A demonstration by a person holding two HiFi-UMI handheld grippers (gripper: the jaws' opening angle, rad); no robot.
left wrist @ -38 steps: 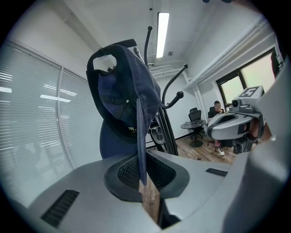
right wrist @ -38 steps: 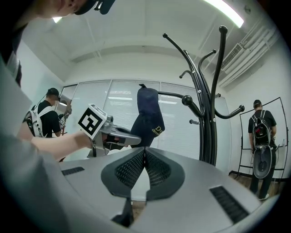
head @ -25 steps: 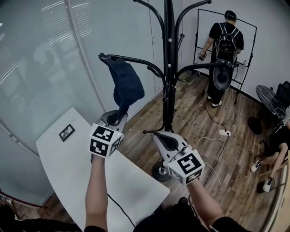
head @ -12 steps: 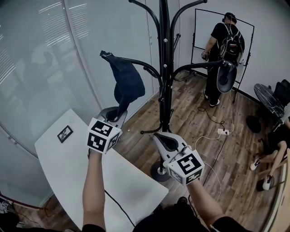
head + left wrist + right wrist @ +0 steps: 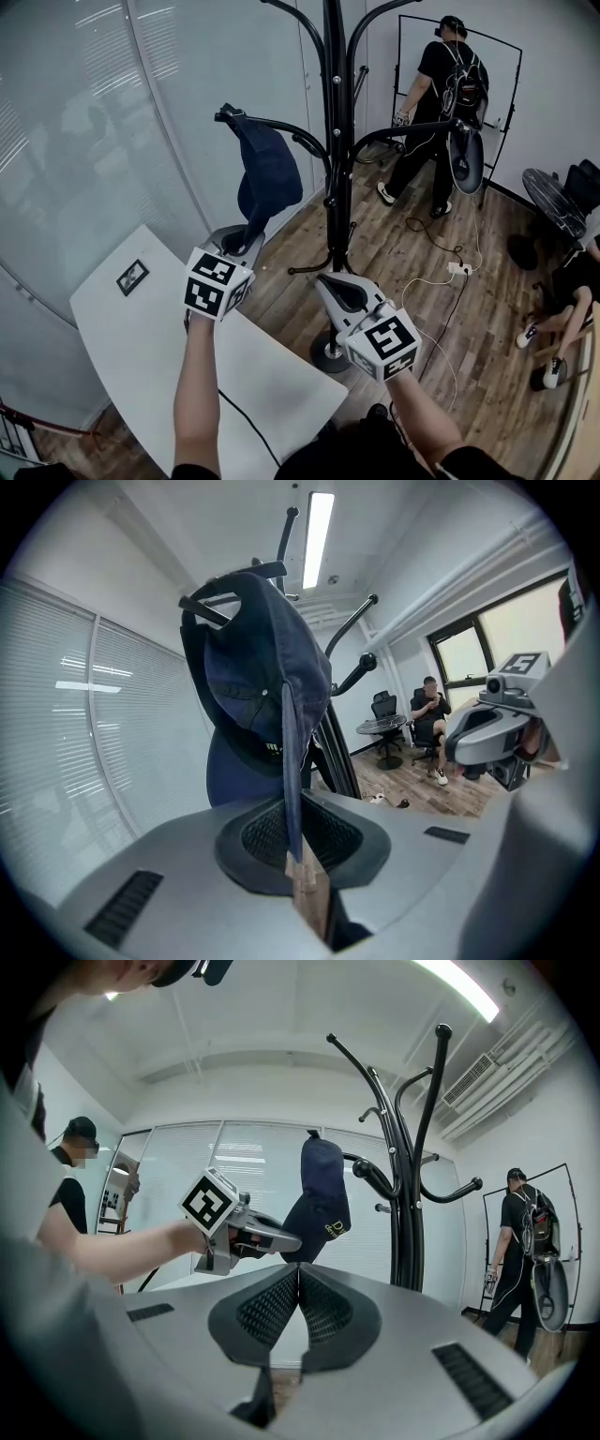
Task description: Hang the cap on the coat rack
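Observation:
A dark blue cap [image 5: 267,173] hangs over the end of a left arm of the black coat rack [image 5: 335,141]. In the left gripper view the arm's tip pokes out through the top of the cap [image 5: 258,686]. My left gripper [image 5: 246,239] is just below the cap, shut on its lower edge, which runs as a thin blue strip into the closed jaws [image 5: 292,841]. My right gripper [image 5: 330,281] is shut and empty, near the rack's pole. From the right gripper [image 5: 298,1288] I see the cap [image 5: 322,1199], the left gripper [image 5: 246,1232] and the rack [image 5: 412,1194].
A white table [image 5: 141,337] with a small framed card [image 5: 132,276] lies under my left arm, beside a glass wall with blinds. A person with a backpack [image 5: 450,84] stands at a whiteboard. A cable and power strip [image 5: 459,270] lie on the wood floor; chairs stand at right.
The view has shifted a little, so rack and cap sit slightly further right and lower. The person at the whiteboard has stepped left. Both grippers hold their places and grips.

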